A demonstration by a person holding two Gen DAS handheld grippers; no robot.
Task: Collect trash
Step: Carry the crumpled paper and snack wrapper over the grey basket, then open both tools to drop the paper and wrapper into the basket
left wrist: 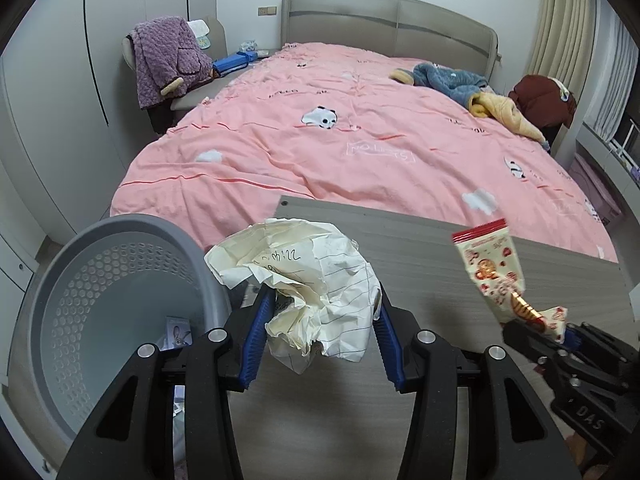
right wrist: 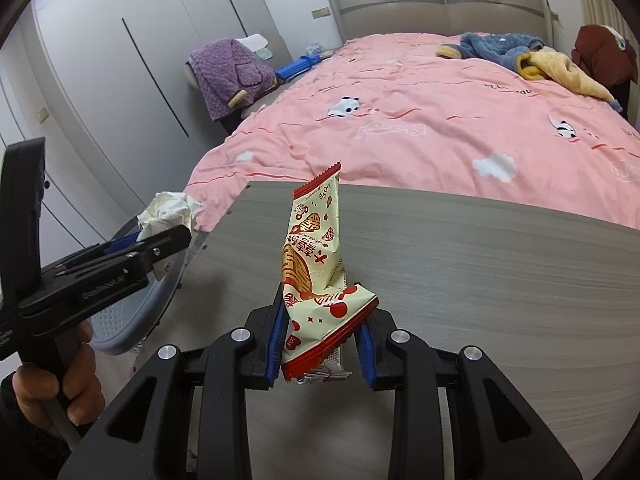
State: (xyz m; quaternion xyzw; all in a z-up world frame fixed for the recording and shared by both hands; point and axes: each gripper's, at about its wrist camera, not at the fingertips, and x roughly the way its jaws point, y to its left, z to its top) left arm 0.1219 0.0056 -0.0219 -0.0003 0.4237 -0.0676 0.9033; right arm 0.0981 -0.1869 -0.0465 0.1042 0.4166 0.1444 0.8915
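My left gripper (left wrist: 320, 312) is shut on a crumpled ball of lined paper (left wrist: 316, 280), held above the left end of the grey wooden table (left wrist: 420, 256). A grey perforated basket (left wrist: 100, 304) stands just left of it, below the table edge, with a small printed card lying inside. My right gripper (right wrist: 322, 328) is shut on a cream and red snack wrapper (right wrist: 316, 248) that sticks upright above the table. From the right wrist view the left gripper (right wrist: 160, 240) with its paper (right wrist: 168, 208) hangs over the basket (right wrist: 132, 320). The left wrist view shows the wrapper (left wrist: 496, 272) at right.
A bed with a pink quilt (left wrist: 340, 140) lies beyond the table, with blue and yellow clothes (left wrist: 460, 84) on it. A chair draped in purple cloth (left wrist: 168, 60) stands at the far left by white wardrobe doors (left wrist: 52, 80). A hand (right wrist: 68, 376) grips the left tool's handle.
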